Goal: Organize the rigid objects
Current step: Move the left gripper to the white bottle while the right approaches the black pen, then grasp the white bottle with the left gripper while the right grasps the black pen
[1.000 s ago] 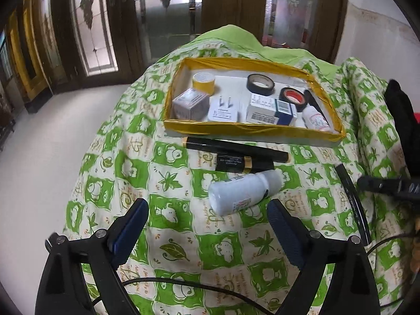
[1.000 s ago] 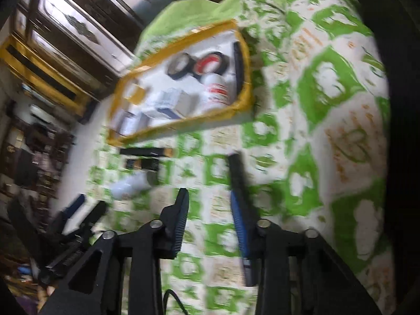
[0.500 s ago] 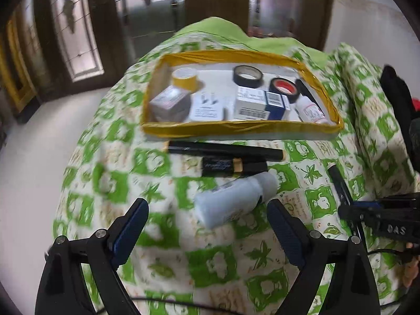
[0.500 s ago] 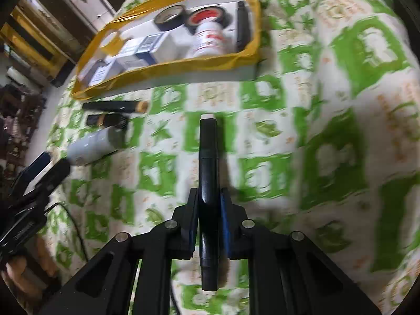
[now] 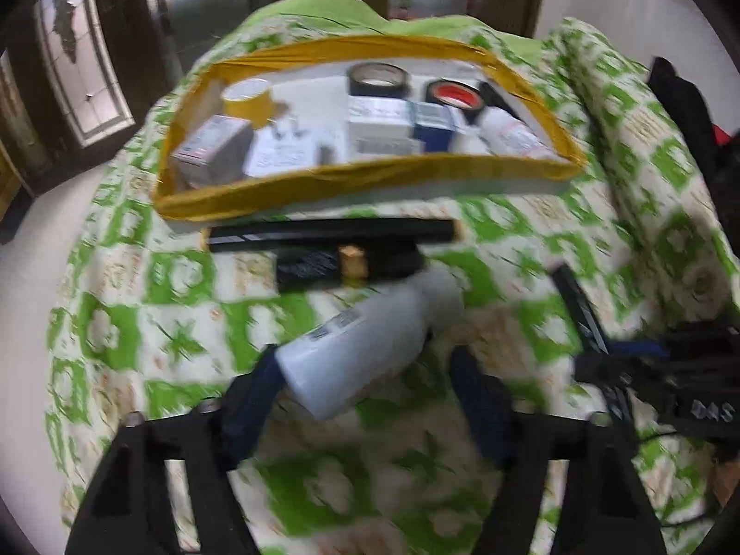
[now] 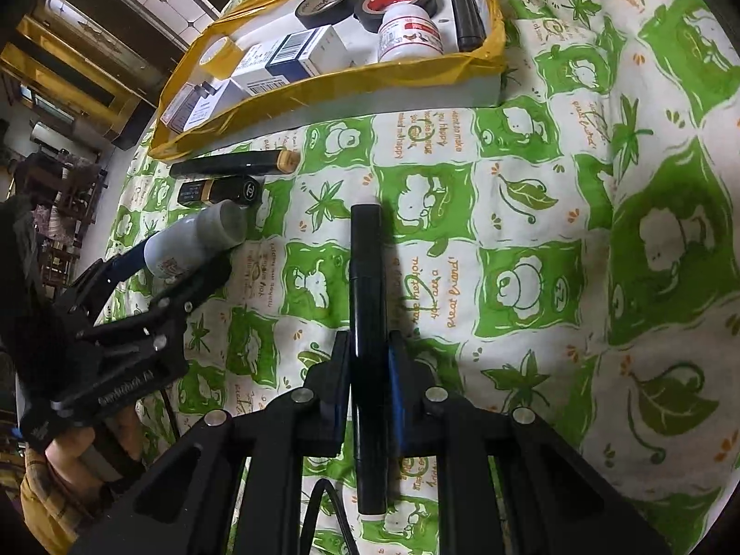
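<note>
My right gripper (image 6: 367,360) is clamped on a long black pen (image 6: 367,323), which runs lengthwise between the pads and sticks out past both ends, lying over the green-and-white patterned cloth (image 6: 578,231). My left gripper (image 5: 370,397) has just been closing its jaws around the white bottle (image 5: 365,351), which lies on its side between them; the left pad touches the bottle's base, but the blur keeps me from telling whether the right pad presses on it yet. Just beyond the bottle lie a short black tube with a gold band (image 5: 347,266) and a long black tube (image 5: 333,233), side by side against the near wall of the yellow-rimmed tray (image 5: 370,180). The tray holds tape rolls, small boxes and a white jar (image 6: 407,34).
</note>
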